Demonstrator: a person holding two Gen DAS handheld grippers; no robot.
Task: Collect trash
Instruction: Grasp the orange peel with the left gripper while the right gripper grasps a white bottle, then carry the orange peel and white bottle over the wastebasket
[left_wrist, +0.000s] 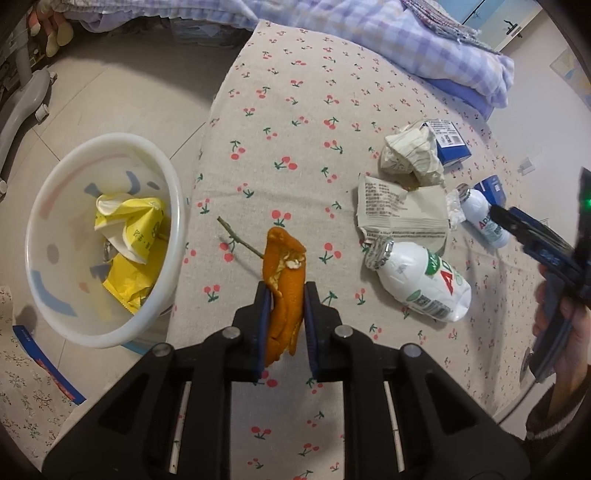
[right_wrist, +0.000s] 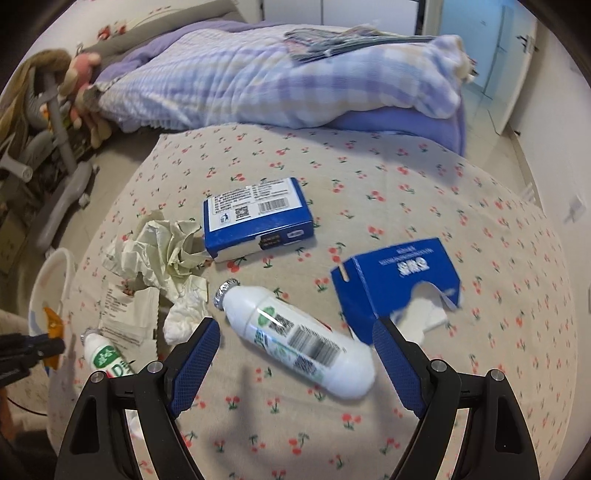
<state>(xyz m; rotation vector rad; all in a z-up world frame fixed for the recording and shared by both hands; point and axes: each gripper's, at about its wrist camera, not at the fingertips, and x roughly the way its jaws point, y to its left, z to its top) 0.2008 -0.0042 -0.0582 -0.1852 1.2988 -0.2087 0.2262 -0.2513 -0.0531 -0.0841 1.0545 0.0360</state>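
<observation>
While the bin (left_wrist: 99, 240) holds only yellow wrappers (left_wrist: 129, 236), the left gripper (left_wrist: 284, 295) pinches an orange peel (left_wrist: 282, 273) above the bed (left_wrist: 295, 110), and the right gripper (right_wrist: 295, 354) gapes over a bottle (right_wrist: 295, 336), leaving boxes and paper uncollected.

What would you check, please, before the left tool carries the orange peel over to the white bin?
1. Grip: left tool shut on orange peel: ok.
2. Peel lifted off the bedspread: cannot tell.
3. White bin open, with room above the yellow wrappers: ok.
4. Bin within the travel path, to the left beside the bed: ok.
5. Right tool open, holding nothing, over a white bottle, away from the path: ok.
6. Twig attached to peel: cannot tell.
</observation>
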